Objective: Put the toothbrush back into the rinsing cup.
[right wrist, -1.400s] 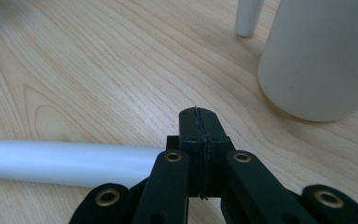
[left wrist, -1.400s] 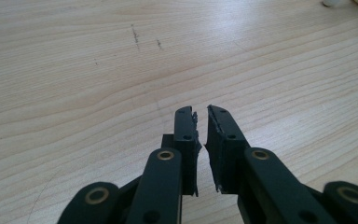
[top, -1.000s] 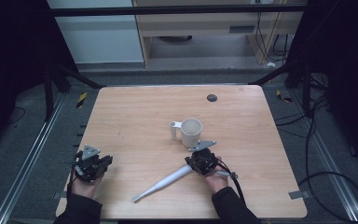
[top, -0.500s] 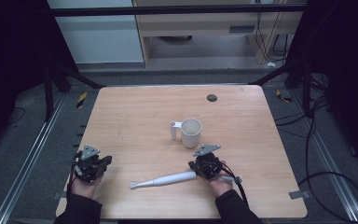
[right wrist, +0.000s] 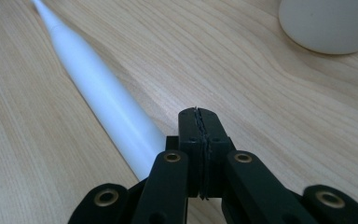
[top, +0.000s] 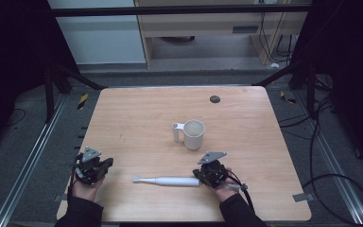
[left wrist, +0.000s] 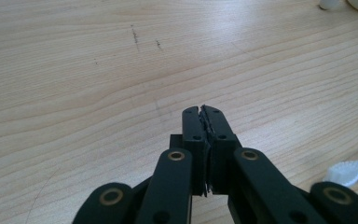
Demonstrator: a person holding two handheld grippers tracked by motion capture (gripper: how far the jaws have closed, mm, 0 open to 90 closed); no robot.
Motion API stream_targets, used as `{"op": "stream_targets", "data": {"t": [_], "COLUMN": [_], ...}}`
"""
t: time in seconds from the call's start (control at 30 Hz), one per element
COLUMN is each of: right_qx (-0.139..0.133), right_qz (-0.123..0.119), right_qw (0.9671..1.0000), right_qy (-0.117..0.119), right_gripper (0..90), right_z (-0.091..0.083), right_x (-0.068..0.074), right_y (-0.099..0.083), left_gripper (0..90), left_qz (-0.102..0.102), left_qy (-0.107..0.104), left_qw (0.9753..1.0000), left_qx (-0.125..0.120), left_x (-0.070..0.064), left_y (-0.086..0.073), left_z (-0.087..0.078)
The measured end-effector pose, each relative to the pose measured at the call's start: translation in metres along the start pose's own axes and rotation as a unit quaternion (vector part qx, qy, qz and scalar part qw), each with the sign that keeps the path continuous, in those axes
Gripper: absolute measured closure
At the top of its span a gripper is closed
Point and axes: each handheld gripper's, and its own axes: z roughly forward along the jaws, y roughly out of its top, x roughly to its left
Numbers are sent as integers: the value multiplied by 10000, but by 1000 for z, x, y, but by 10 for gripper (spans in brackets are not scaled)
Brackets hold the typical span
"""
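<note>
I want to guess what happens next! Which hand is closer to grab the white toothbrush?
Probably the right. The right gripper sits at the thick end of the toothbrush, its fingers shut beside the handle. The left gripper is farther off, apart from the brush head.

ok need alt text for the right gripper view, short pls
Close over a wooden table, the right gripper has its two black jaws pressed together, gripping nothing. A white electric toothbrush lies flat just left of the jaws, running away toward the upper left, and the base of a cream mug sits at the upper right.
</note>
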Motion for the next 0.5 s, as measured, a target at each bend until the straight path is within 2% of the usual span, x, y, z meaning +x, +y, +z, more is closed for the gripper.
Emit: {"op": "stream_targets", "data": {"t": [0.5], "right_qx": [99], "right_qz": [-16], "right_qw": [9999], "right_qy": [105], "right_gripper": [889], "right_z": [-5], "right_x": [9], "right_y": [-11], "left_gripper": [876], "left_qz": [32], "left_qy": [-34], "left_qw": [10000], "left_qx": [27], "left_x": [-1], "left_y": [0], "left_z": [0]}}
